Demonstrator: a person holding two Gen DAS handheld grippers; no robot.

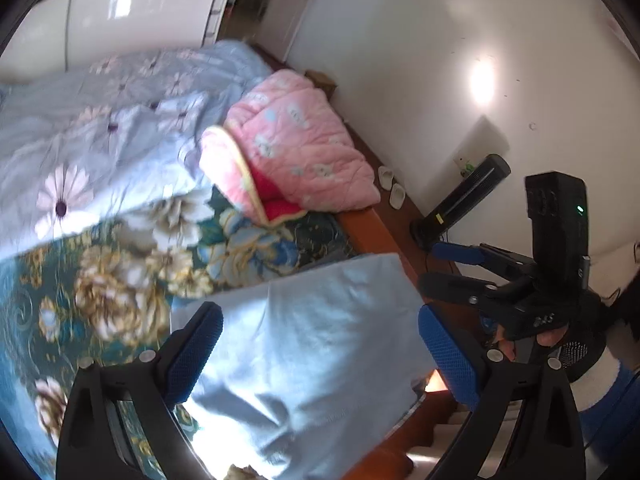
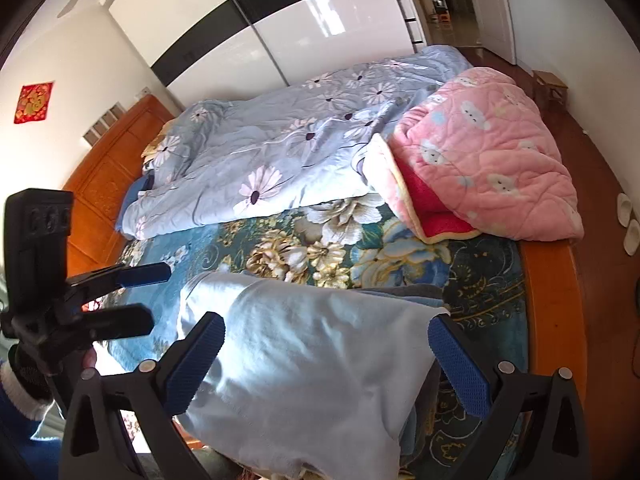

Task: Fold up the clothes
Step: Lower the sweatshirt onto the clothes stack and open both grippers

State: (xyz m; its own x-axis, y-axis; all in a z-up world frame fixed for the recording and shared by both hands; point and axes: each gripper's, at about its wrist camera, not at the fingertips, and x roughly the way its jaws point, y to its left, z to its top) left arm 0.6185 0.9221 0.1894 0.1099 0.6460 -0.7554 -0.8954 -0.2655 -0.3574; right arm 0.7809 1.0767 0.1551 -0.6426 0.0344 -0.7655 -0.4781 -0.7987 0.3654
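Grippers: I am seeing two, the left gripper (image 1: 320, 344) at the bottom of its own view and the right gripper (image 2: 326, 354) at the bottom of its view, each showing two blue pads.
Light blue garments: I am counting one light blue garment (image 2: 304, 364), lying in the lower middle of the frame.
Bedcovers: I am counting three, one blue daisy-print duvet (image 2: 280, 152) in the upper middle, one pink quilt (image 2: 488, 156) at the right, one teal floral blanket (image 2: 320, 248) across the centre.
Slippers: I am making out two white slippers (image 2: 628, 224) at the right edge.
Wall hangings: I am seeing one red wall hanging (image 2: 34, 102) at the upper left.
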